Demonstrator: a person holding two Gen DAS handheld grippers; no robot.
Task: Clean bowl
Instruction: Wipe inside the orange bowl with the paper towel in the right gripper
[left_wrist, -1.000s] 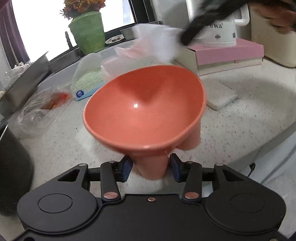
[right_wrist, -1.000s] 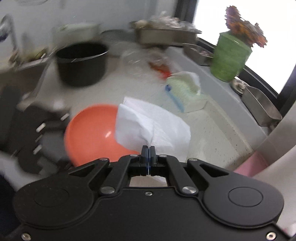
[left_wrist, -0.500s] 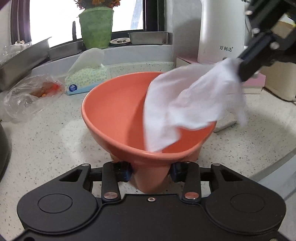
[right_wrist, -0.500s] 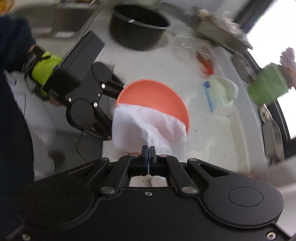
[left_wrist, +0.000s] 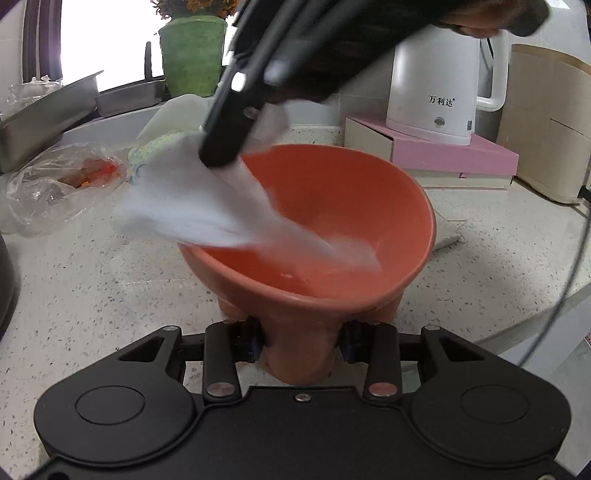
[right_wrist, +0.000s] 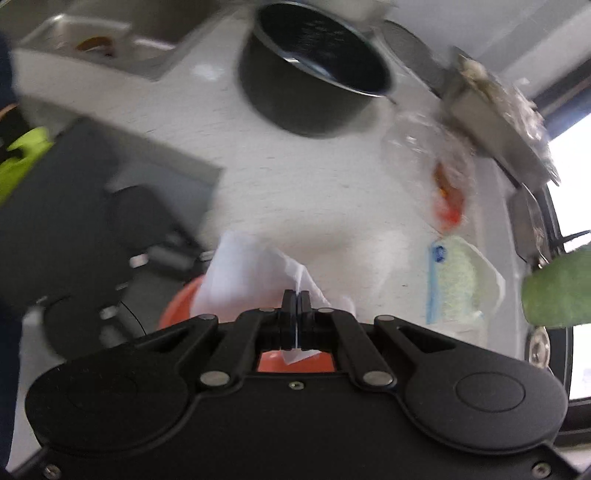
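An orange bowl (left_wrist: 332, 225) on stubby legs stands on the speckled counter. My left gripper (left_wrist: 301, 343) is shut on one of its legs at the near side. My right gripper (right_wrist: 296, 299) is shut on a white tissue (right_wrist: 243, 280). In the left wrist view the right gripper (left_wrist: 221, 155) comes in from above at the bowl's far left rim, and the blurred tissue (left_wrist: 207, 210) drapes from the rim down into the bowl. In the right wrist view only slivers of the bowl (right_wrist: 177, 306) show under the tissue.
A tissue pack (right_wrist: 454, 280), a plastic bag with food scraps (left_wrist: 55, 184), a green flower pot (left_wrist: 192, 51) and steel trays (left_wrist: 48, 114) stand at the back left. A white kettle (left_wrist: 439, 92) sits on a pink box (left_wrist: 454, 155) at the right. A dark pot (right_wrist: 314, 85) stands further off.
My right gripper has swung the tissue from the bowl's right rim across to its left rim and into the bowl. The bowl stays held in my left gripper.
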